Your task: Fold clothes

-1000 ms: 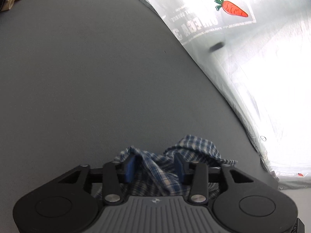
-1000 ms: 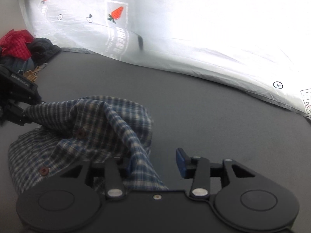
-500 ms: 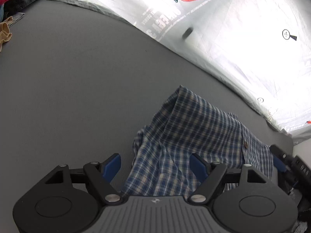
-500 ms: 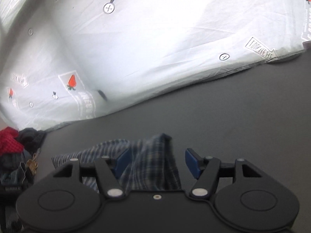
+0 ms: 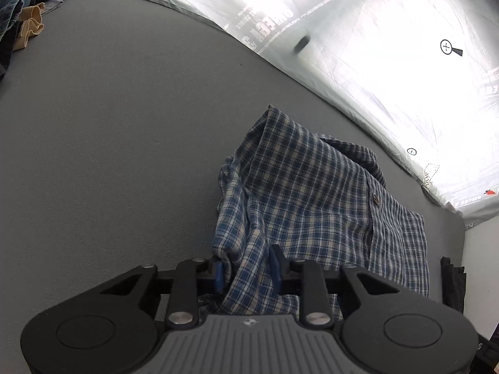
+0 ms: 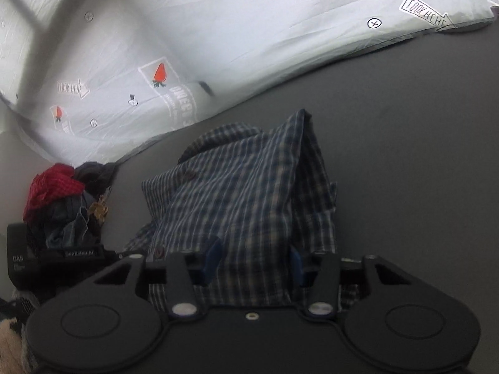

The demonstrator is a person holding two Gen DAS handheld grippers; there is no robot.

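A blue-and-white plaid shirt [image 5: 312, 193] lies bunched on the grey surface [image 5: 109, 155], partly raised into a tent-like fold with its buttons showing. My left gripper [image 5: 248, 270] is at the shirt's near edge. Its jaws are closing, and the blue pads [image 5: 219, 272] squeeze an upright fold of the cloth. In the right wrist view the same shirt [image 6: 249, 193] fills the middle. My right gripper [image 6: 254, 260] is closing too, with shirt cloth spanning the wider gap between its pads; no pinch shows. The left gripper's black body [image 6: 71, 254] appears at the left of that view.
A pile of other clothes [image 6: 59, 196], red, dark and denim, sits on the grey surface to the left of the shirt; it also shows as a clothes heap [image 5: 21, 15] at the top left. A white printed sheet [image 5: 389, 46] borders the far edge.
Both grippers opened wider and then narrowed. The left one now pinches a fold at the shirt's edge. The shirt has gone from a small crumple to a broader spread, and both views swung across it.
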